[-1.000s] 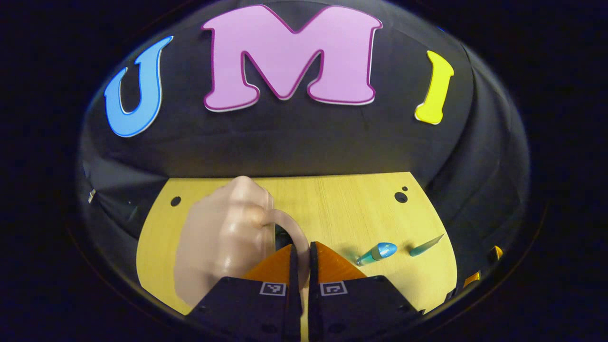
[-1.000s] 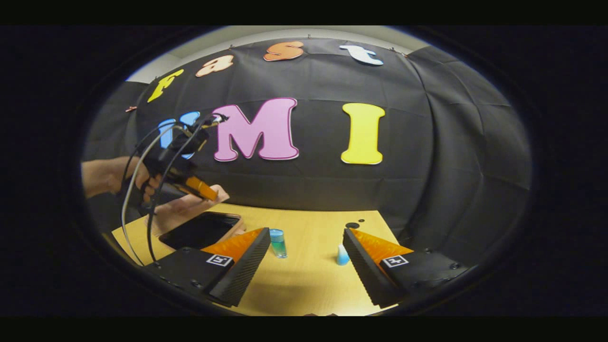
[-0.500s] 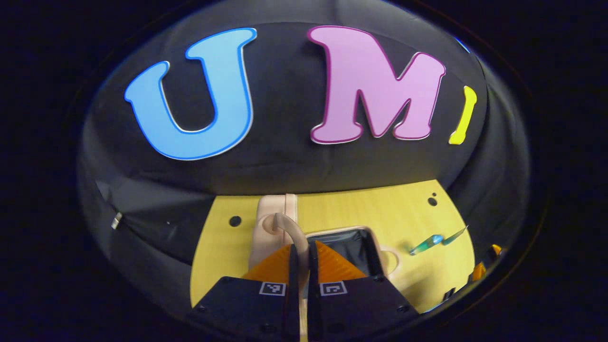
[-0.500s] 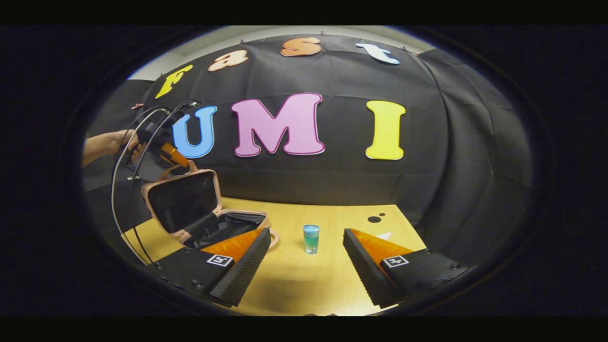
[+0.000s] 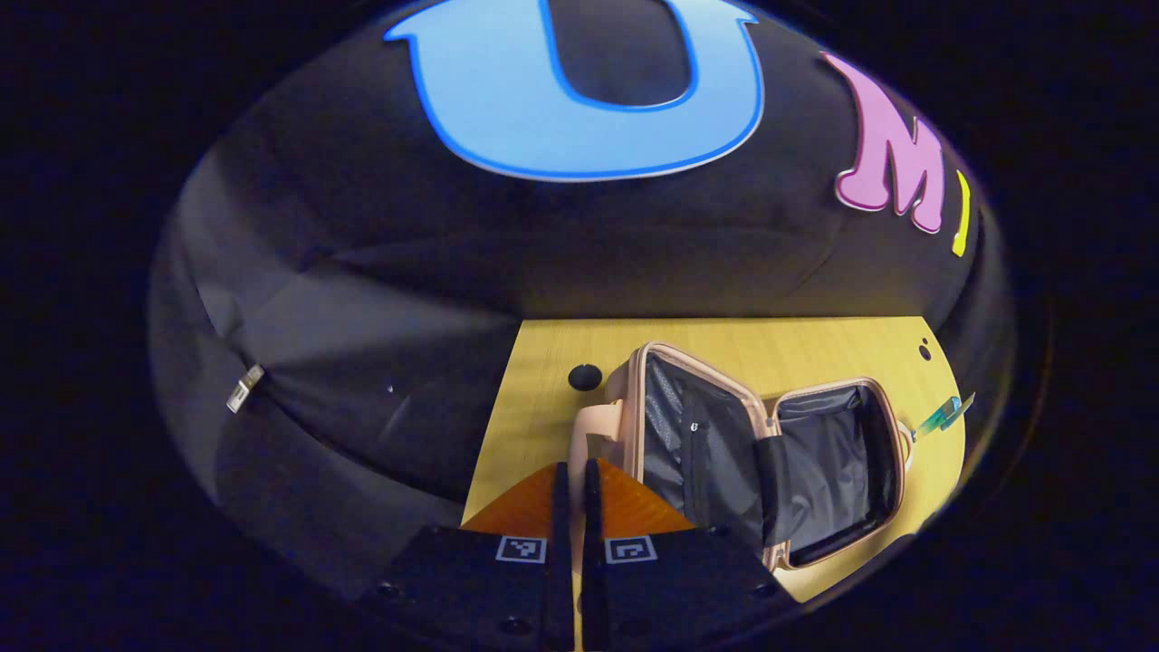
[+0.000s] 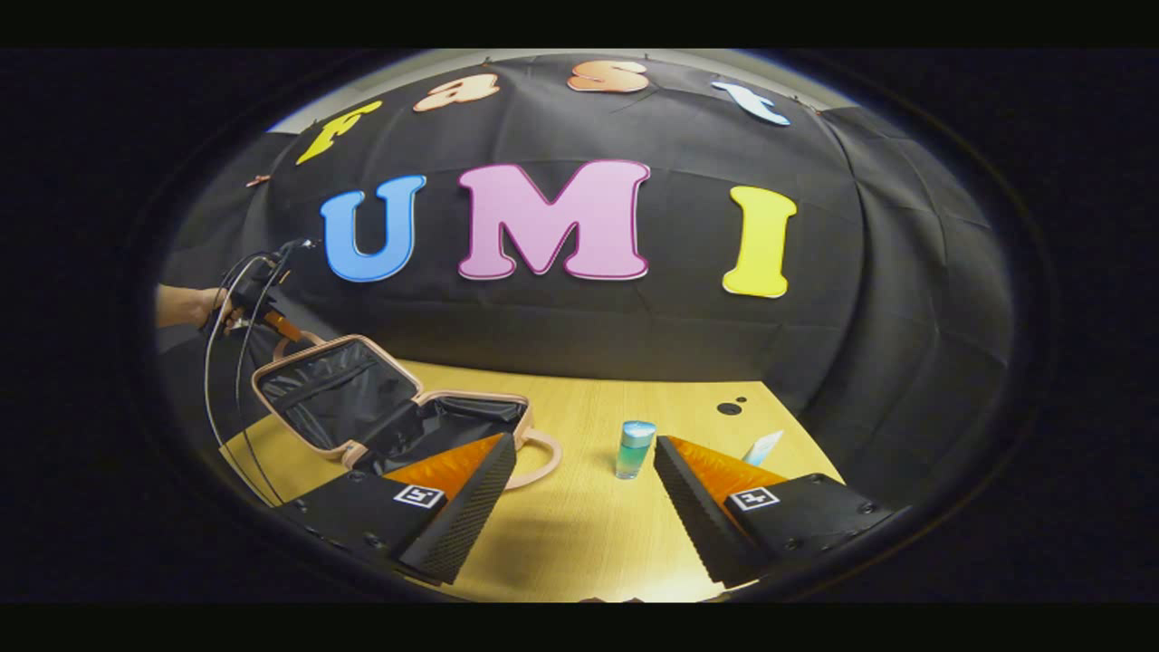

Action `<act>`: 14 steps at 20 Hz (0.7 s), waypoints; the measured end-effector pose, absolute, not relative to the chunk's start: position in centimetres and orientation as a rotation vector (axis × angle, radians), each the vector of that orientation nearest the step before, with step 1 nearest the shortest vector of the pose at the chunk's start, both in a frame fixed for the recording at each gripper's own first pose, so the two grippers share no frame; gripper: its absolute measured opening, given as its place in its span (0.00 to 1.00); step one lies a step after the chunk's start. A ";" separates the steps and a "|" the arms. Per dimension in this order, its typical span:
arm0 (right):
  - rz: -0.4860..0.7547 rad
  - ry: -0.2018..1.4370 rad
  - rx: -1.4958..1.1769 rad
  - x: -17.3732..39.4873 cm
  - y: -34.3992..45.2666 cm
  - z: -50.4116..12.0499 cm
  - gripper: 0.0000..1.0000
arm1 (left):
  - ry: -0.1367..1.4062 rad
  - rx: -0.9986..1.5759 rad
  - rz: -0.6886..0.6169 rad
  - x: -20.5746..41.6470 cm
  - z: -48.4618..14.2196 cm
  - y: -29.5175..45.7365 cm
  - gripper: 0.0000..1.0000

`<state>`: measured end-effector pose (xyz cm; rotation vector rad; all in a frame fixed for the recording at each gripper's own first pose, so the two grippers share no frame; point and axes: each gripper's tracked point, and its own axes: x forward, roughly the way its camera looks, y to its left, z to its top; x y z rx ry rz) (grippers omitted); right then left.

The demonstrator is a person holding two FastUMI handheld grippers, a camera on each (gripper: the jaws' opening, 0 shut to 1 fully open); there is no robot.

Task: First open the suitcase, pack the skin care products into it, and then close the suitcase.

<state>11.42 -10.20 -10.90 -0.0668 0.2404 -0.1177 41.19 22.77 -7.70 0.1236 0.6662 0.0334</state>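
Right of suitcase (image 6: 380, 407), bottle (image 6: 633, 448), tube (image 6: 762, 445)

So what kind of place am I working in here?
It looks like a staged recording booth, not a home: black cloth wall draped behind, a bare wooden table with drilled holes, and only the open suitcase and a blue-green bottle on it.
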 end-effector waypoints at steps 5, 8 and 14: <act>-0.130 0.320 0.024 12.5 -7.9 -14.2 0.98 | 0.786 0.112 0.038 42.9 -17.1 27.0 0.10; -0.121 0.314 -0.009 12.8 -7.3 -14.6 0.98 | 0.787 0.105 0.062 44.0 -19.9 27.9 0.09; -0.155 0.259 -0.055 12.5 -11.1 -12.8 0.97 | 0.625 0.154 0.179 43.7 -15.8 29.3 0.33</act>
